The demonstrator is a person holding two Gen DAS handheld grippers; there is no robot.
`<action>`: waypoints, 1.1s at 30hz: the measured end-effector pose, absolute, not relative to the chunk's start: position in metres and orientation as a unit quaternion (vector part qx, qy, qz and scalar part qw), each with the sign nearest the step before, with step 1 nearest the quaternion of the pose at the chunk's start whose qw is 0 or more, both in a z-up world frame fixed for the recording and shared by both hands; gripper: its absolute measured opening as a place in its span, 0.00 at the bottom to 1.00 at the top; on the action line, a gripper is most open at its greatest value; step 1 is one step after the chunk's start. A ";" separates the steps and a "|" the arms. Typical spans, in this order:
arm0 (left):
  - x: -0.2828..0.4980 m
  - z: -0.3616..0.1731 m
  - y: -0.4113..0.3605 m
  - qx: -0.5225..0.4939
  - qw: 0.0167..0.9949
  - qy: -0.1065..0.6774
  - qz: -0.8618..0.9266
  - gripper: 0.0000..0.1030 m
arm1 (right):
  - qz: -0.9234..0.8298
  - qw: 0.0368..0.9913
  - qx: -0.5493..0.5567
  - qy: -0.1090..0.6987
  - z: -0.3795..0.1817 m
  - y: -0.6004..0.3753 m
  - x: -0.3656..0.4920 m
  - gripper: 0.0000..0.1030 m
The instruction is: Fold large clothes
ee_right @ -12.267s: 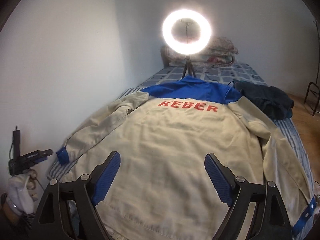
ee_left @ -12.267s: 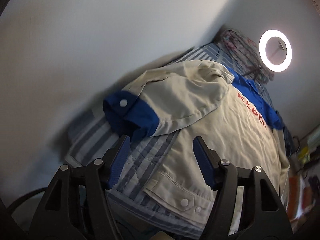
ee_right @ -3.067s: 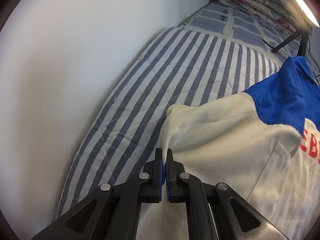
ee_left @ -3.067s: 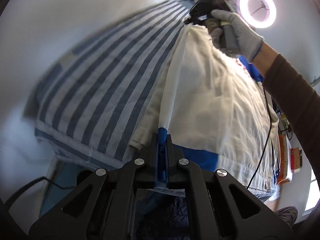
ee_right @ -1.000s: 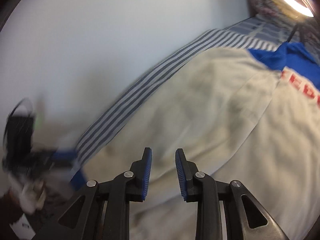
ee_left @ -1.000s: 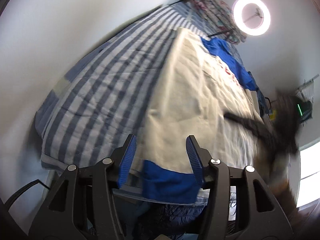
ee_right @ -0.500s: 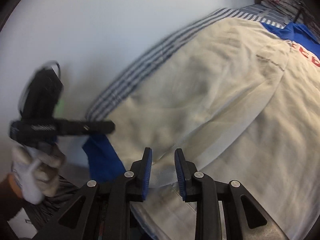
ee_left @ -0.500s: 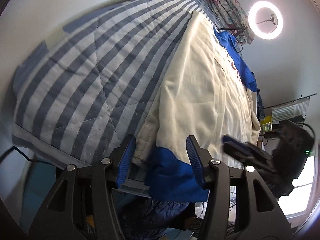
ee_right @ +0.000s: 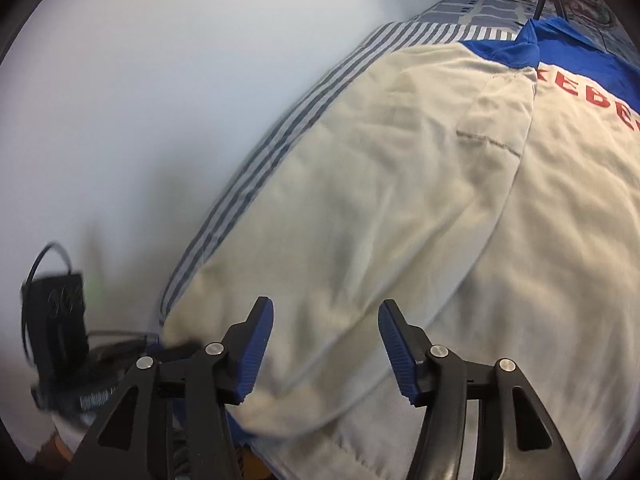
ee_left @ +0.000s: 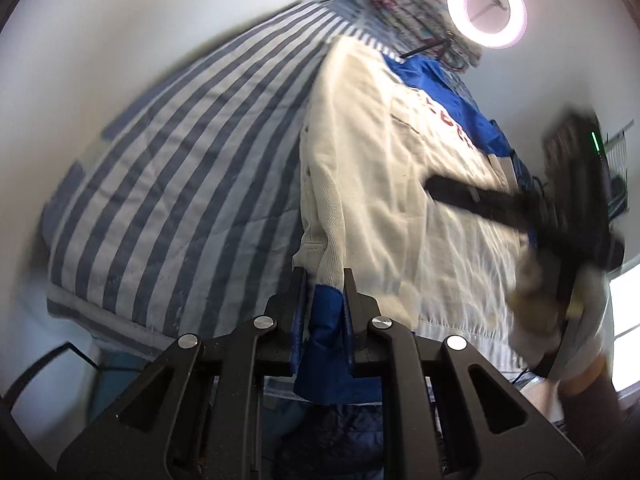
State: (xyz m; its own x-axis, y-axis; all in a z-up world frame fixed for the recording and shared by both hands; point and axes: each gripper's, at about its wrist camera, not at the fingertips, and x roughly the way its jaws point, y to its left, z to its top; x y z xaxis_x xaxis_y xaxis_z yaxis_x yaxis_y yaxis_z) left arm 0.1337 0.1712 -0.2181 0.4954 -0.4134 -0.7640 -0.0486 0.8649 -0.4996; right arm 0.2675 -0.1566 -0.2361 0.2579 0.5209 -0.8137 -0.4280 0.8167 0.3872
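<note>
One jacket (ee_right: 400, 200); L hand-held gripper (ee_left: 323, 280) closing on its blue cuff (ee_left: 326, 320), R hand-held gripper (ee_right: 326, 340) opening, empty.

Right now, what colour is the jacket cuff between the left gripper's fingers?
Blue: the cuff ends a cream sleeve, clearest in the left wrist view.

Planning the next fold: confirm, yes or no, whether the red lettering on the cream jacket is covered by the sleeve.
No, the red lettering lies exposed beside the folded sleeve.

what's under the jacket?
The jacket lies on a blue-and-white striped quilt, visible along the wall side. Whatever sits beneath the jacket's middle is covered. Its blue cuff hangs past the bed edge, between the closing left gripper jaws.
</note>
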 end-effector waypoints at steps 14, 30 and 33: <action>0.137 -0.208 0.151 -0.209 0.843 0.481 -0.118 0.13 | 0.231 0.791 -0.061 0.563 -0.239 -0.054 0.328 0.69; 0.140 -0.184 0.070 -0.112 0.871 0.460 -0.127 0.12 | 0.218 0.799 -0.024 0.560 -0.246 -0.088 0.328 0.02; 0.137 -0.176 0.039 -0.074 0.880 0.449 -0.136 0.12 | 0.237 0.811 0.031 0.535 -0.235 -0.120 0.323 0.02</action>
State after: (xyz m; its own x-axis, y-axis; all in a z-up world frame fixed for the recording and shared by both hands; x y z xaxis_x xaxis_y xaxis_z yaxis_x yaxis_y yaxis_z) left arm 0.1366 0.0391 -0.1756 0.5602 -0.3063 -0.7696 0.1735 0.9519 -0.2526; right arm 0.3233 -0.1196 -0.2348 0.3158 0.4175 -0.8520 -0.3519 0.8855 0.3034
